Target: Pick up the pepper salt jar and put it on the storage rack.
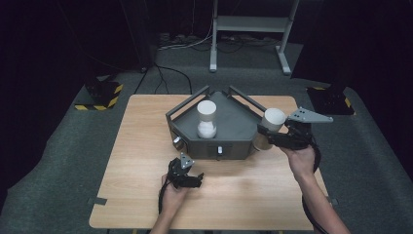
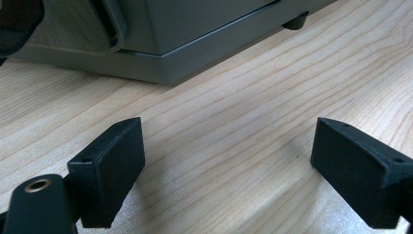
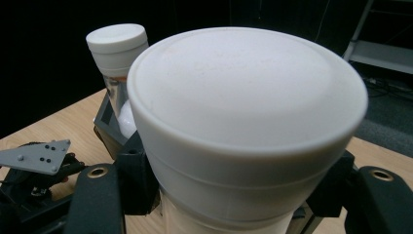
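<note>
The right gripper point(image 1: 269, 132), right of centre in the high view, pinches a white-lidded jar point(image 1: 272, 120) just off the right edge of the grey tray point(image 1: 236, 117), clear of the wooden table point(image 1: 146, 146). In the right gripper view the jar point(image 3: 243, 122) sits at the middle of the frame: a smooth, matte plastic lid, round, with a slightly dished top and a rolled rim, over a narrower pale body, which the black pads point(image 3: 139, 180) squeeze from both sides just under the lid.

It looks rigid and probably light, yet the smooth wall could slip, so the hold below the lid's overhang seems the safest, since the rim acts as a stop.

A 2nd jar point(image 1: 207, 119), clear-walled with white contents, stands upright in the tray at centre frame.

The left gripper point(image 1: 187, 178), lower centre in the high view, has its jaws spread with nothing between them, over bare wood grain.
</note>
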Demonstrator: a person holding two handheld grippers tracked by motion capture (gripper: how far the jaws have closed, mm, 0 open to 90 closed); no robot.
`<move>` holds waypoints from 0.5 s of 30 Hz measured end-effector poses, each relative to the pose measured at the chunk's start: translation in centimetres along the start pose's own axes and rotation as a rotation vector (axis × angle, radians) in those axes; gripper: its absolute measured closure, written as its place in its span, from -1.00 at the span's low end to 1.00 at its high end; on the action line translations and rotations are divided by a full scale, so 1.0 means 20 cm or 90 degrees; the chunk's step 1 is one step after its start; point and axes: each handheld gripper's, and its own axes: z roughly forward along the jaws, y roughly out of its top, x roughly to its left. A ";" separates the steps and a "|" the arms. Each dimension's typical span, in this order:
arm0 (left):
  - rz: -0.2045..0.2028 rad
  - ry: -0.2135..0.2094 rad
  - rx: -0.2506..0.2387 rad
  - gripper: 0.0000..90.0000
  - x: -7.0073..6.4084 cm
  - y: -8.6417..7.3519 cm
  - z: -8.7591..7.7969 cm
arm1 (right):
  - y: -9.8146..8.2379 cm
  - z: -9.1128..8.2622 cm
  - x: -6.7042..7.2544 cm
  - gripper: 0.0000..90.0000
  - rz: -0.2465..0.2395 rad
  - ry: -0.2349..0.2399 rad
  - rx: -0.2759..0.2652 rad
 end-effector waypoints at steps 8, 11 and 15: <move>0.000 0.000 0.000 -0.72 0.00 0.00 0.00 | 0.07 0.06 0.01 -0.22 -0.009 0.009 -0.001; 0.000 0.000 0.000 -0.72 0.00 0.00 0.00 | 0.09 0.10 0.02 -0.22 -0.015 0.012 0.000; 0.000 0.000 0.000 -0.72 0.00 0.00 0.00 | 0.11 0.14 0.03 -0.22 -0.021 0.012 0.003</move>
